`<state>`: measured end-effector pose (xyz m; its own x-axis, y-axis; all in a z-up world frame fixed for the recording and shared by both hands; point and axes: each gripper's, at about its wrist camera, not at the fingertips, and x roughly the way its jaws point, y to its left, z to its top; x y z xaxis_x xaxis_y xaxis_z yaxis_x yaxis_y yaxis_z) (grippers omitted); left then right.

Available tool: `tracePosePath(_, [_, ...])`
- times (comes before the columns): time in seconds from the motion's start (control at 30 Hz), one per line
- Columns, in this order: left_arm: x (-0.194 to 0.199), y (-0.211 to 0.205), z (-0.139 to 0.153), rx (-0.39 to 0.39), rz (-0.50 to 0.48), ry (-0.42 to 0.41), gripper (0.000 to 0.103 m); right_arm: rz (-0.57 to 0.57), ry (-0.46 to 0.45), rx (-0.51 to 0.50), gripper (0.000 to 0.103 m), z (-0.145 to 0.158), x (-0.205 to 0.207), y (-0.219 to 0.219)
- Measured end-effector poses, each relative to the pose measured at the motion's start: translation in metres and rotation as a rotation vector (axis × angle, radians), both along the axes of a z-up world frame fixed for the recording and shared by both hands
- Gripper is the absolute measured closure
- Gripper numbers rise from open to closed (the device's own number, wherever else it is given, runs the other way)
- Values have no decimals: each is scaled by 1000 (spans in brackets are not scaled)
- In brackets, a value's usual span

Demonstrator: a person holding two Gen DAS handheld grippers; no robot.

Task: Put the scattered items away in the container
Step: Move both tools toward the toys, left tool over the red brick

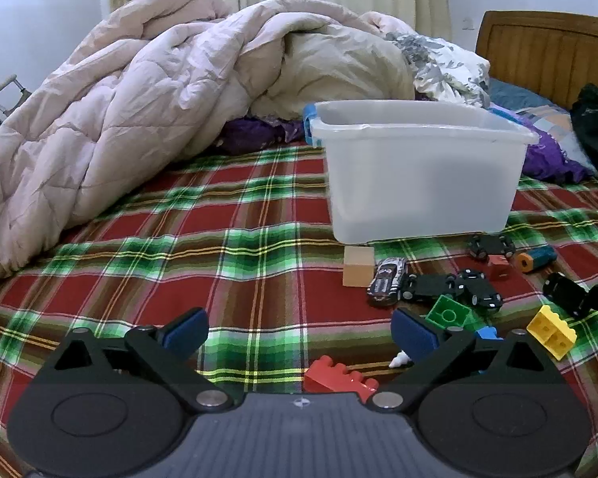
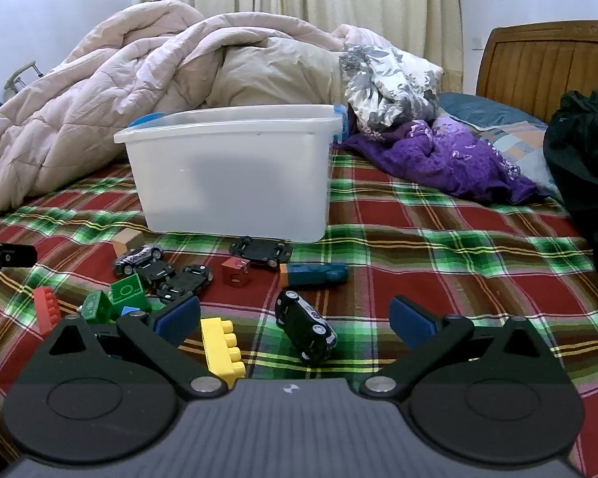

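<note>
Translucent plastic container (image 2: 235, 183) is seen upper centre on the plaid bed (image 2: 438, 247), apparently empty, with toy cars and bricks scattered before it. Left tongs (image 1: 299, 334) and right tongs (image 2: 295, 320) are held apart, unloaded, ready for picking.

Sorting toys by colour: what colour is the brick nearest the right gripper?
Yellow brick, clearest in the right wrist view.
</note>
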<state>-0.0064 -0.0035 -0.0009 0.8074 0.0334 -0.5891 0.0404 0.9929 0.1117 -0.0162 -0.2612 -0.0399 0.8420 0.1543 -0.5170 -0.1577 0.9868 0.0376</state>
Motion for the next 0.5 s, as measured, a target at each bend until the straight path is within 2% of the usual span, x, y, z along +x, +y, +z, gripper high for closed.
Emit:
tracePosePath(0.33, [-1,-1,1,-2,-12,-2,3,5,3,-8,0,-2,0,2])
tracePosePath(0.5, [-4,-6,1,-8,-48,3,4,7,1,-9,0,-2,0,1])
